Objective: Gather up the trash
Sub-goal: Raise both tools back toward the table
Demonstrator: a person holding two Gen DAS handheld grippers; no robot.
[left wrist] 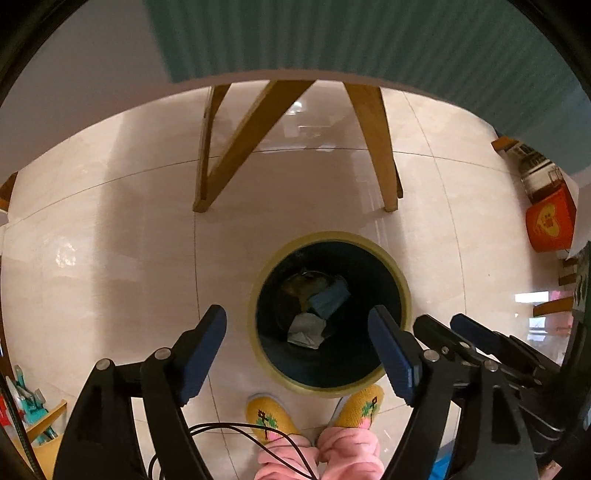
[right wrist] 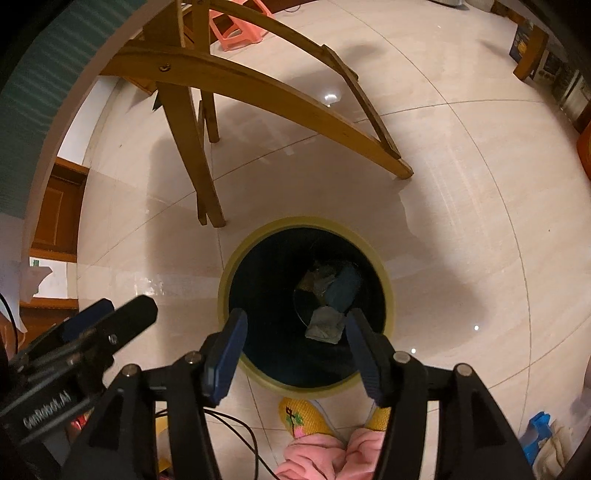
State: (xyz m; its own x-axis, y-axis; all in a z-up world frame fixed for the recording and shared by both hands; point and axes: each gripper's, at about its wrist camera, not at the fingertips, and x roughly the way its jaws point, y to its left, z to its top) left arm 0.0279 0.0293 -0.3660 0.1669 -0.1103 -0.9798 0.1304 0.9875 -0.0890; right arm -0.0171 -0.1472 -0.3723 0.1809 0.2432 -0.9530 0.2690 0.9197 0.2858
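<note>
My left tool (left wrist: 297, 325) spread wide, empty; right tool (right wrist: 293, 330) same, both hovering above bin (left wrist: 400, 280) on floor (left wrist: 110, 240). Trash already inside, at bottom: crumpled tissue (left wrist: 306, 329), blue mask (left wrist: 328, 300) (something brownish behind, unclear). All looks light, soft, crushable; pinch at any raised fold. Table legs (left wrist: 236, 147) beyond bin; my slippers (left wrist: 269, 415) just beside its near rim.

I am in a home. My yellow slippers (left wrist: 271, 415) and pink fuzzy pants (left wrist: 325, 456) show near a shiny tile floor (left wrist: 110, 240). A wooden table (right wrist: 229, 85) stands close by. A round trash bin (left wrist: 330, 314) sits on the floor, and a small pink stool (right wrist: 236, 26) is farther away.
</note>
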